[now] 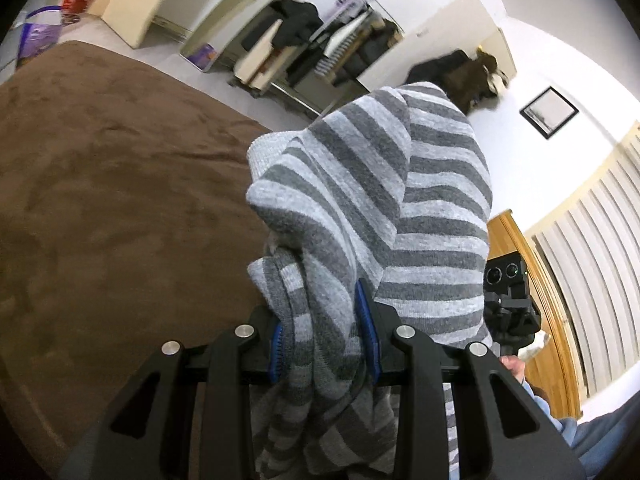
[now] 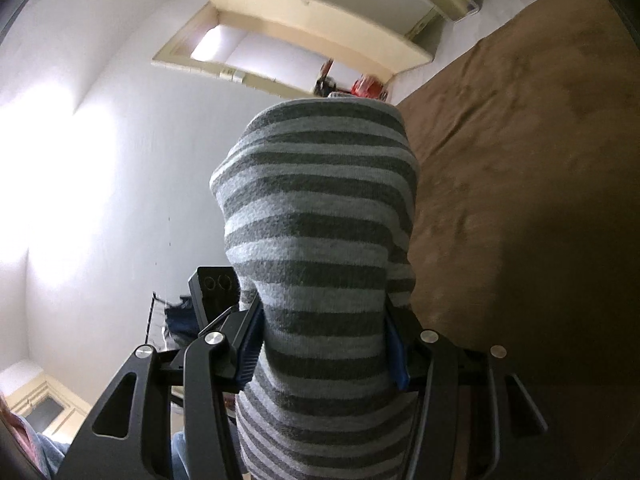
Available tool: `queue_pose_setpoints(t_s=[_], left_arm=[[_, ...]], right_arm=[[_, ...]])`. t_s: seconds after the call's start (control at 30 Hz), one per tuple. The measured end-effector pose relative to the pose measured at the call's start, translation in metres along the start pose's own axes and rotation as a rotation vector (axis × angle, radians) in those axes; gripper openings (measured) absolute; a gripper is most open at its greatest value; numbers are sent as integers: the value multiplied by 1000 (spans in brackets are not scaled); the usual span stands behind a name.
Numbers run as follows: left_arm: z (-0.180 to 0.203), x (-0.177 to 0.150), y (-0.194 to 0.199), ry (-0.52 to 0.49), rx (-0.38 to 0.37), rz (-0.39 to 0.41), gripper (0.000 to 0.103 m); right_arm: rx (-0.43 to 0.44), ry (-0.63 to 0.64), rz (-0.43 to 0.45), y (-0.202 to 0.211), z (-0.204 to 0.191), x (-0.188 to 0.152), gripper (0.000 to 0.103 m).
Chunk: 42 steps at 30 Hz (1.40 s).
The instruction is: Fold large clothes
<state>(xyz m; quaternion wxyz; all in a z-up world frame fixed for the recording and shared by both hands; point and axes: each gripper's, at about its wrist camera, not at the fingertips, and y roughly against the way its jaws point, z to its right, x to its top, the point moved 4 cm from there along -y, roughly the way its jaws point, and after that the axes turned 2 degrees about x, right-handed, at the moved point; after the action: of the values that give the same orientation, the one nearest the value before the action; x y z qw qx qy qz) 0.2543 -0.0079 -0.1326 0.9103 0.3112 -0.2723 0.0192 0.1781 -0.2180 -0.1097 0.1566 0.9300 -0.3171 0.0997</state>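
Observation:
A grey striped knit garment [image 1: 400, 200] is held up in the air. My left gripper [image 1: 326, 332] is shut on a bunched fold of it, the cloth pinched between the blue pads [image 1: 366, 320]. My right gripper [image 2: 324, 344] is shut on another part of the same garment [image 2: 320, 220], which drapes over its fingers and hides the fingertips. The right gripper's body shows in the left wrist view [image 1: 508, 300] just behind the garment, to the right.
A brown blanket-covered bed [image 1: 112, 200] lies below left; it also shows in the right wrist view [image 2: 520, 180] at the right. A clothes rack [image 1: 320, 48] stands by the far wall. A wooden door [image 1: 532, 300] and blinds [image 1: 592, 240] are right.

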Motion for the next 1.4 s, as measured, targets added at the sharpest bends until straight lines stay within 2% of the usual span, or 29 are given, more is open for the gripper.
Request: queue_pose_setpoints(t_s=[0.3,0.43,0.57,0.8,0.97,1.2,1.27,1.4], left_arm=[[69,11,-69,-108,-71,-117,33],[109,8,-108,-171,-105,-179,33],[155,3,-152,-247,-146,-251,33],[234,-32,-246,-367,-215,-418,33],[267,-62,-299,-401,-247,-504,32],[286,-110,-369,-421,-257,-623,32],[284,-121,-380,-427,-236,-643,32],[272,-151,-403,-479,-120,-679,31]], right_arm=[[-48,-37,149,87,12,1,51],[-76,-49,229,151,14,-13,51],[-102,-91,351,213,27,-31,51],[-191,-165,523,308,53,-72,51],[-236,-238,620,364,84,-107,51],[-278,-358,708,387,128,-160,51],[-296,-399,713,387,146,-173,51],[-371,-482,707,391,184,-195,52]])
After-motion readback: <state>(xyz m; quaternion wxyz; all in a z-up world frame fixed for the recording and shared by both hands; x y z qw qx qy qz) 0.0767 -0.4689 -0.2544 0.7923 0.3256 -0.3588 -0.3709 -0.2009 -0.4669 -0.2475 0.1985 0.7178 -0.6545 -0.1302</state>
